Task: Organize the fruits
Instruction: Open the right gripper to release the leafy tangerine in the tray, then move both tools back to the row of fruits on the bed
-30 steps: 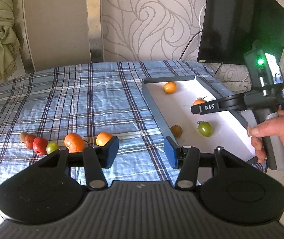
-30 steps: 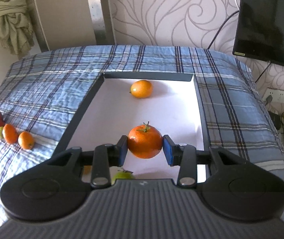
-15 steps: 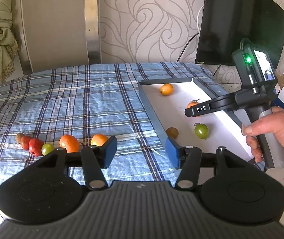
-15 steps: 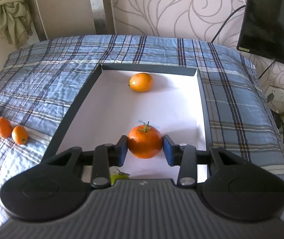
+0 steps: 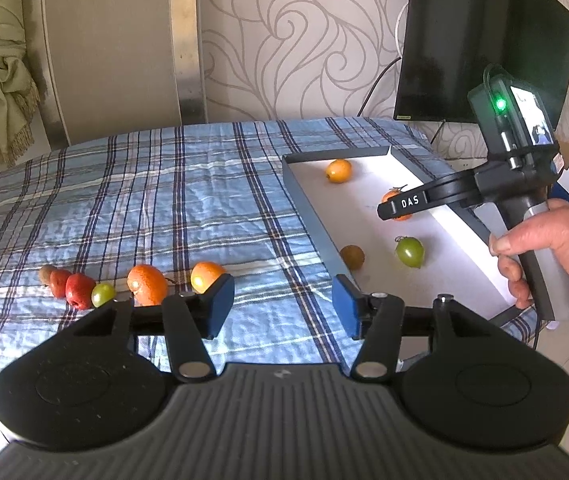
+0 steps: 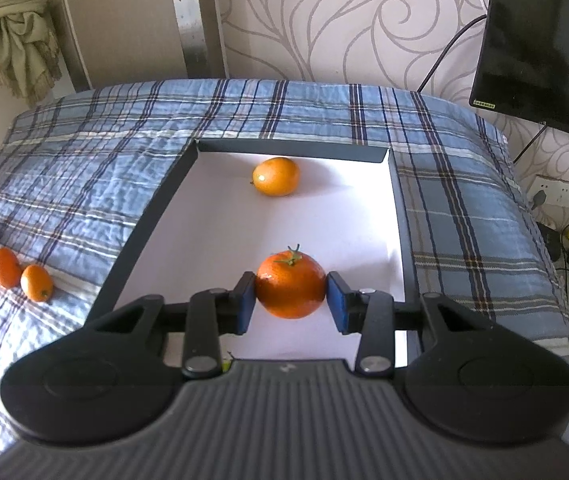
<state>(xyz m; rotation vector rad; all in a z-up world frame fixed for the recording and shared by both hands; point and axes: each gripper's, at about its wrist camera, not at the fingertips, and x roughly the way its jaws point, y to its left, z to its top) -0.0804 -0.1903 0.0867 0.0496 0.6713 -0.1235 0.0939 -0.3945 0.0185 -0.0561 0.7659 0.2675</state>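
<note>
right gripper (image 6: 290,306) – fingers clamped on stemmed orange (image 6: 290,289) above tray (image 6: 152,216), apparently for sorting | left gripper (image 5: 282,306) – fingers apart, empty, beside fruit row (image 5: 146,284)

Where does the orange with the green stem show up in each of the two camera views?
Left wrist view: orange with the green stem, right of centre, partly hidden behind the right tongs, over the tray.
Right wrist view: centre, clamped between the blue pads.
Shared landmark: the lone orange fruit near the tray's far wall.
</note>
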